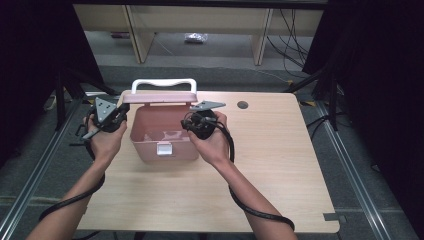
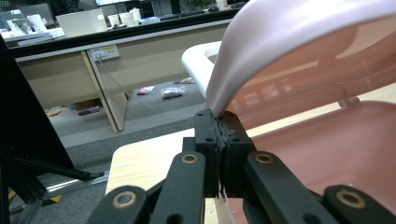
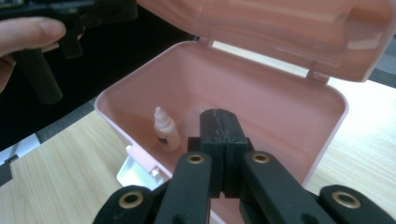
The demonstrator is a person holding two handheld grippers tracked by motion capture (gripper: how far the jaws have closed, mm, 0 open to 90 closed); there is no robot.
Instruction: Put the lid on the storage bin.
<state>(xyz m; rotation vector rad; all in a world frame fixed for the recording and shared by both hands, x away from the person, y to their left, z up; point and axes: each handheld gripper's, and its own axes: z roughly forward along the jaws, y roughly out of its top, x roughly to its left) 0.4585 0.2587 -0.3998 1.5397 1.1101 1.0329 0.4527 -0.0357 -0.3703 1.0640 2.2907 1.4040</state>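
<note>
From the high view I can't see into the box [image 1: 162, 132]: my right gripper [image 1: 200, 124] and hand cover its right wall, and the bottle is too small to pick out there. In the right gripper view the bottle's [image 3: 166, 130] label is too small to read, and the lid [image 3: 280, 28] runs off the top edge. In the left gripper view the lid's [image 2: 289, 42] edge meets my closed jaws, but whether they pinch it I can't tell. The handle [image 2: 201, 65] is half hidden behind it.

Pale wooden table [image 1: 280, 170] — open pink box [image 1: 162, 145] directly on it
</note>
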